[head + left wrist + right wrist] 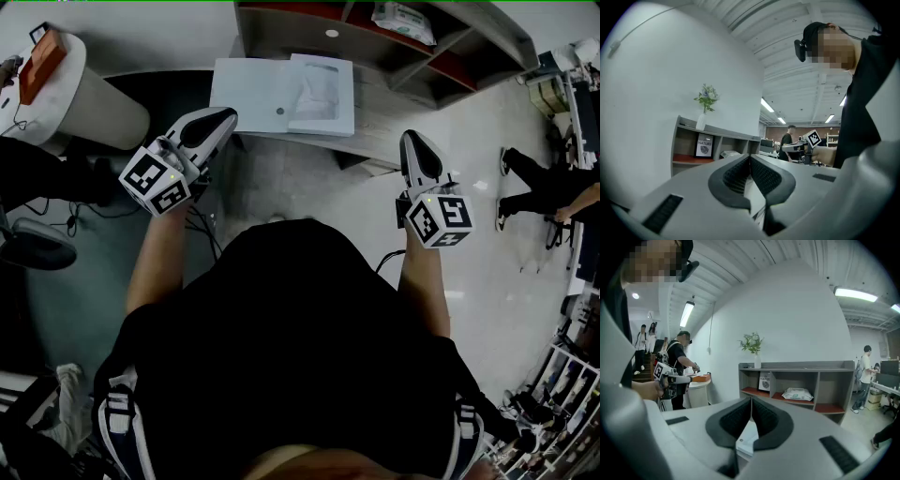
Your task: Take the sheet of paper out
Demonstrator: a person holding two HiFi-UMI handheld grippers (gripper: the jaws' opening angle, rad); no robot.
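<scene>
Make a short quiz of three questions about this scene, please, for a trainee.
1. True or false: the left tool holds the white folder.
2. What lies in the middle compartment of the shelf? A: a wipes pack. B: a cup. C: a shoe.
3. Fill in: the jaws of the right tool are ____ (open or shut).
Key: 1 false; 2 A; 3 shut.

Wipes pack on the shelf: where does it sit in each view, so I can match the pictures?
Head view: wipes pack at the top edge, right of centre, inside the shelf unit.
Left gripper view: small, left of centre, in the compartment beside the framed print.
Right gripper view: right of centre, middle compartment.
Shared landmark: the grey shelf unit.
</scene>
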